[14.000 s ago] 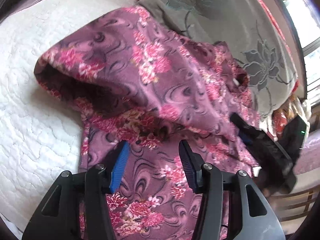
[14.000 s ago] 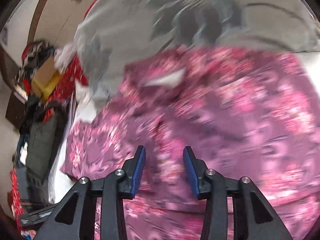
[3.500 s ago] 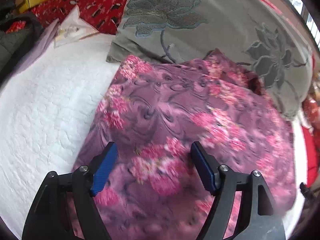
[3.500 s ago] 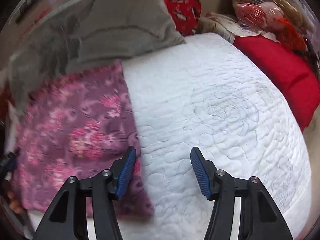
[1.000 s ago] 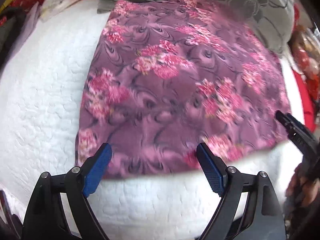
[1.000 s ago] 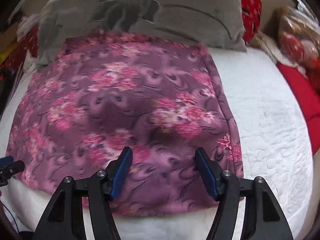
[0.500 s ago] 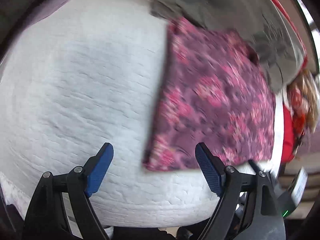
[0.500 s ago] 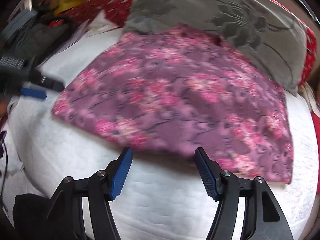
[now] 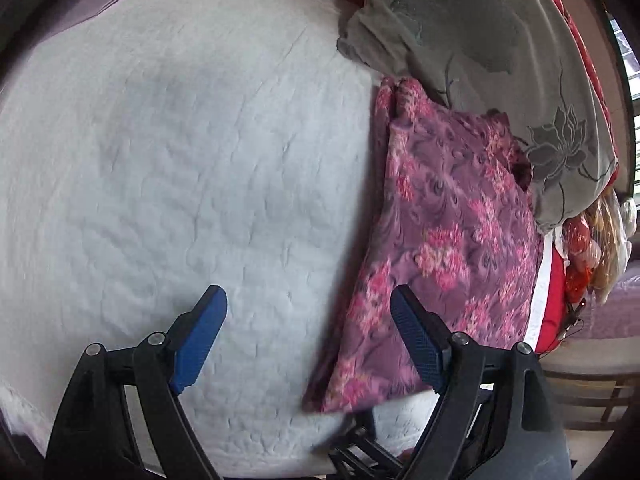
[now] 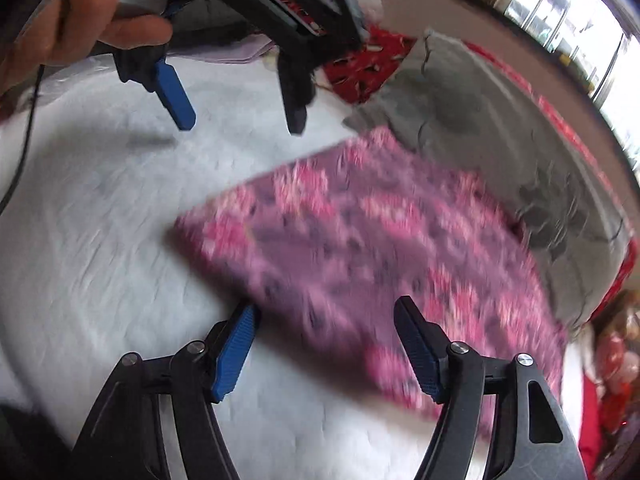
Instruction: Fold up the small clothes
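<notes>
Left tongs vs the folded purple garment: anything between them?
Nothing: only bare white quilt between left tongs and floral garment, per the right wrist view.

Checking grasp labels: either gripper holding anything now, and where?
Nothing held. Left gripper and right gripper are both open; the folded garment lies free on the bed.

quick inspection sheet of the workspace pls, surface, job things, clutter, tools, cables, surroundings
surface: white quilted bedspread, large bare area on the left of the left wrist view.
job's things: purple floral garment lying folded flat on the bedspread, its far edge against a grey flowered pillow.
clutter: red cloth beyond the pillow; red and orange items at the right edge, too blurred to name.
grippers: left tool open, nothing between its pads; right tool open, jaws just opened wider, nothing gripped.
cables: thin dark cable hanging below the hand.
surroundings: window at the upper right.
</notes>
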Demonstrator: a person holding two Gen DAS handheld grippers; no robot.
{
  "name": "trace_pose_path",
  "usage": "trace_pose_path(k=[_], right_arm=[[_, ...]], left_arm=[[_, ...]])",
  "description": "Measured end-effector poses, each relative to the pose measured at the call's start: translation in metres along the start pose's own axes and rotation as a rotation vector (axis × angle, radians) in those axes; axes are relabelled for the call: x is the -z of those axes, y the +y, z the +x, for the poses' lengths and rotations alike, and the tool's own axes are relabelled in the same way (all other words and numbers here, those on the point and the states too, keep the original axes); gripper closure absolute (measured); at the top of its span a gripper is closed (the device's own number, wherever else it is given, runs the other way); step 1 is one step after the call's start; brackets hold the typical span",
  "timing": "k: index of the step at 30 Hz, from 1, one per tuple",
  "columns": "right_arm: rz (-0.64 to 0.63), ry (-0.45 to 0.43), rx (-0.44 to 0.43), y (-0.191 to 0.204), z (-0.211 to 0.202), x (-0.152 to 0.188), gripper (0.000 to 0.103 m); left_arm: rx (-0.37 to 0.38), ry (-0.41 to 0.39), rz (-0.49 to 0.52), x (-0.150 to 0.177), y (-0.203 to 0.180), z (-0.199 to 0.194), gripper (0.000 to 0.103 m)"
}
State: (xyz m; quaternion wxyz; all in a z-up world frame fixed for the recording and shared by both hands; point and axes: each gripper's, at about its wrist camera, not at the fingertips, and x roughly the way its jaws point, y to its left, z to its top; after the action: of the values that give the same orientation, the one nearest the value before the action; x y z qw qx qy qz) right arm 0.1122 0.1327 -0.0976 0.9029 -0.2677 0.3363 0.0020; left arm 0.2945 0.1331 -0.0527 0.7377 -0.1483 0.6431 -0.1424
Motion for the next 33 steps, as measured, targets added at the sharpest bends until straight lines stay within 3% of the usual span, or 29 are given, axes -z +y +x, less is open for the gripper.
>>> trace_pose_path(k=[4,5,6,8,9,11,19,21,22,23,25,33], right_arm=[[-0.031,-0.042,0.088,0.008,0.014,-0.015,0.034],[-0.027,-0.050,0.097,0.006,0.018,-0.018,0.046],[-0.027,-0.044,0.101,0.004,0.021,-0.020,0.067],[-0.005,-0.033,0.077,-0.004,0.025,-0.021,0.092],[0.016,-0.045,0.066,-0.009,0.023,-0.020,0.095],[0.064,-0.087,0.064,-0.022,0.014,-0.019,0.098],[0.181,-0.165,0.011,-0.055,-0.008,-0.020,0.098],[0.205,-0.170,-0.003,-0.060,-0.012,-0.020,0.098],[0.216,-0.173,-0.008,-0.062,-0.014,-0.020,0.098],[0.228,-0.176,-0.014,-0.065,-0.015,-0.019,0.098],[0.252,-0.178,-0.021,-0.070,-0.018,-0.017,0.098],[0.424,-0.238,-0.081,-0.111,-0.045,0.001,0.098]], left_arm=[[0.026,0.024,0.015,-0.020,-0.004,0.006,0.018],[0.036,0.029,0.018,-0.025,-0.005,0.007,0.018],[0.060,0.039,0.027,-0.031,-0.008,0.010,0.018],[0.117,0.067,0.037,-0.040,-0.015,0.017,0.018],[0.144,0.082,0.037,-0.044,-0.020,0.022,0.018],[0.174,0.105,0.044,-0.051,-0.030,0.031,0.018],[0.133,0.135,0.092,-0.067,-0.077,0.059,0.018],[0.134,0.100,0.114,-0.066,-0.089,0.054,0.030],[0.137,0.096,0.126,-0.067,-0.094,0.054,0.060],[0.134,0.100,0.142,-0.066,-0.100,0.054,0.082],[0.091,0.073,0.161,-0.065,-0.111,0.048,0.093],[0.077,-0.036,0.234,-0.048,-0.166,0.010,0.095]])
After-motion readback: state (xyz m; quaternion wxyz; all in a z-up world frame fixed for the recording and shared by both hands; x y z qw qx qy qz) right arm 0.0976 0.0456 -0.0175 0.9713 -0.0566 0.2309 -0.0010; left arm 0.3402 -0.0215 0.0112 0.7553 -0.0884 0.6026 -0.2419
